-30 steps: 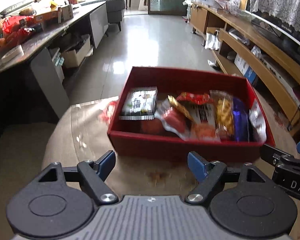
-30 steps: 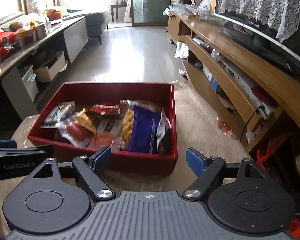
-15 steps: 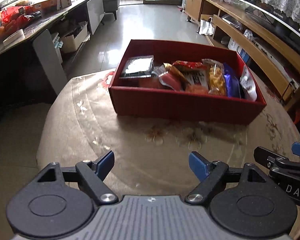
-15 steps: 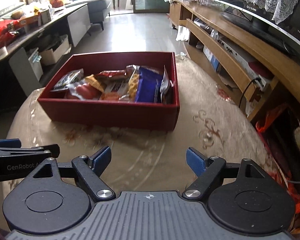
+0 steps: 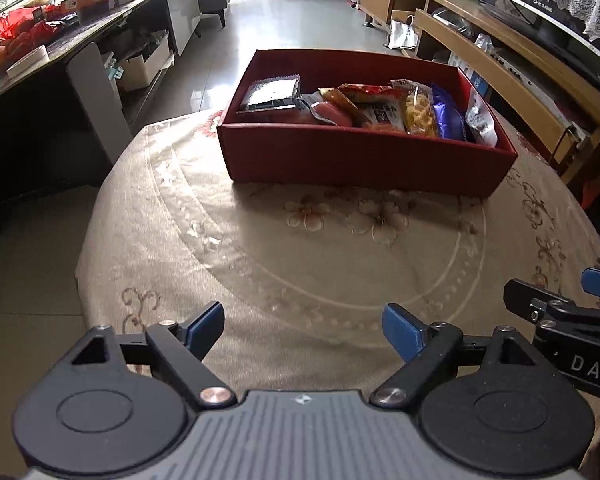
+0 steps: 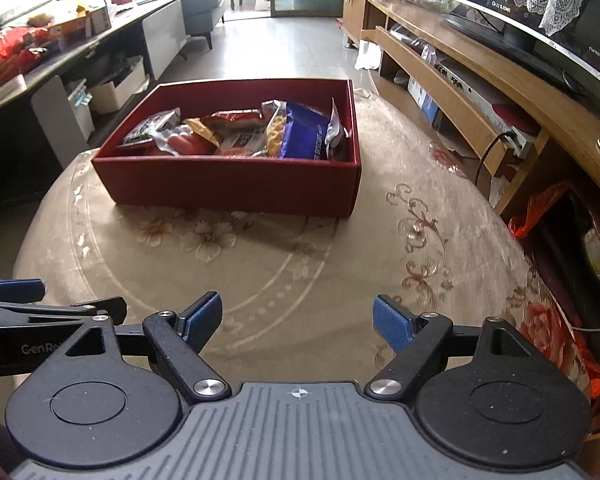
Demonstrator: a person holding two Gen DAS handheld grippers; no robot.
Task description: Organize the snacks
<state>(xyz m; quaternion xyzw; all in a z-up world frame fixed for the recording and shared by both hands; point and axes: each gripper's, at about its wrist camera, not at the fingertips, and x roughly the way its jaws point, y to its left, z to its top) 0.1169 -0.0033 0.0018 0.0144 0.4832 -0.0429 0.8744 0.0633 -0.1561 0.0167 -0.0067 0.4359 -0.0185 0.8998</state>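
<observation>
On a round tabletop (image 5: 260, 264) draped in a beige, flower-patterned cloth, a red box (image 5: 364, 160) sits toward the twelve o'clock edge, filled with snack packets standing in a loose row. From the left wrist view, a silver-and-black packet (image 5: 274, 94) lies at the nine o'clock end of the box, beside a clear pack of red sausages (image 5: 328, 110), an orange-and-red packet (image 5: 374, 106), a clear bag of yellow snacks (image 5: 418, 110), a blue biscuit packet (image 5: 448, 118) and a silver-white pouch (image 5: 480, 120) leaning against the three o'clock wall. Nearest the camera, the left claw (image 5: 303, 324) hangs over bare cloth at six o'clock, well apart from the box, its blue-padded jaws spread and having just opened wider, with nothing between them. The right claw (image 6: 297, 318) hovers likewise over the cloth, jaws spread and empty; its black finger shows at the three o'clock edge of the left view, while the left claw's finger shows at nine o'clock in the right view. Around the tabletop, a long wooden TV stand (image 6: 480, 80) runs along the three o'clock side, a dark counter (image 5: 40, 64) piled with red bags along nine o'clock, and a pale tiled floor (image 5: 300, 24) stretches to twelve o'clock.
</observation>
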